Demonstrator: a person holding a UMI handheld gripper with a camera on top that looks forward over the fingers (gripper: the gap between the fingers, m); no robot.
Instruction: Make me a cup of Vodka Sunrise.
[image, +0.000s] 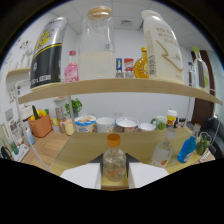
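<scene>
A small clear bottle (114, 169) with an orange cap and pale orange liquid in its lower part stands upright between my fingers. My gripper (114, 160) is shut on it, with a dark pad pressing its body from each side. The white fingers (82, 175) hide the bottle's base, so I cannot tell whether it rests on the wooden table (80, 145). Beyond the fingers to the right stand a clear bottle with a white cap (164, 150), a blue bottle (187, 148) and a dark green bottle (202, 145).
A wooden shelf (125, 86) overhead carries a black and yellow can (47, 52), a clear jar (97, 47), a white jug (161, 47) and smaller bottles. A row of bowls (106, 124) lines the table's back edge. An orange basket (40, 125) sits at the left.
</scene>
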